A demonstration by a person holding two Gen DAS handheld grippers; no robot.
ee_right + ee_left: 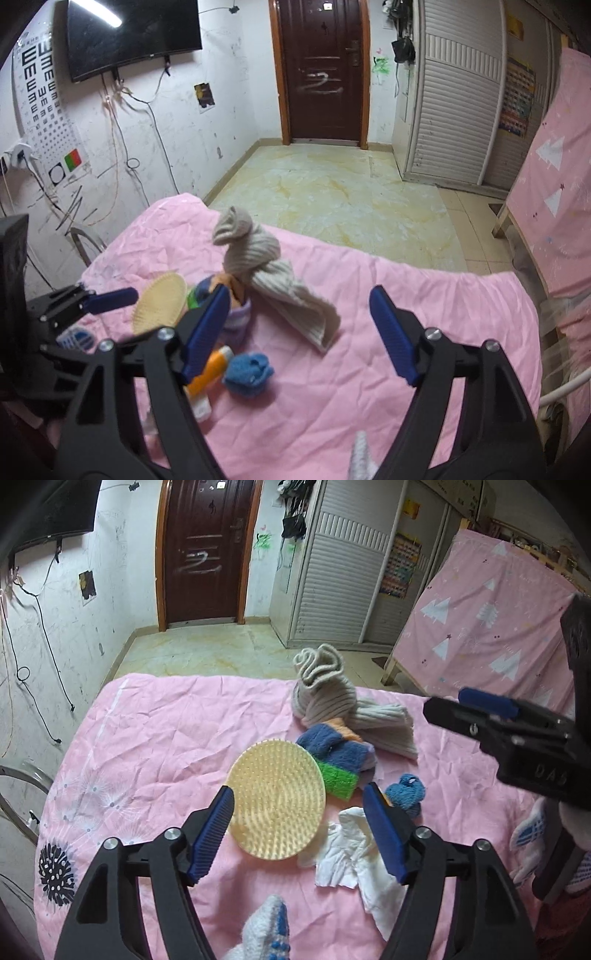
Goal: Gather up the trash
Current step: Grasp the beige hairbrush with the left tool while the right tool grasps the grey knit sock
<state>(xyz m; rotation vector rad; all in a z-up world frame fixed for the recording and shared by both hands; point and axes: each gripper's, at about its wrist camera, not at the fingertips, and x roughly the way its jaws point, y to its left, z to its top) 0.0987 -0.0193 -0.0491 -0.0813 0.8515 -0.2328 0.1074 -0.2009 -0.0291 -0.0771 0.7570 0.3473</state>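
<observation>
Left gripper [299, 834] gapes over yellow brush [276, 799] beside tissue [347, 856].

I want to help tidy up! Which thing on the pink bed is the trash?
On the pink bedsheet, find the round yellow bristly disc. Right beside it lies the crumpled white tissue, the only white, papery thing there.

You are in a lived-in home bedroom: a bed under a pink sheet [155, 720], a dark wooden door [323, 70], a louvred wardrobe [454, 110], a wall-mounted TV [133, 37], scribbled walls and an eye chart [37, 92].
</observation>
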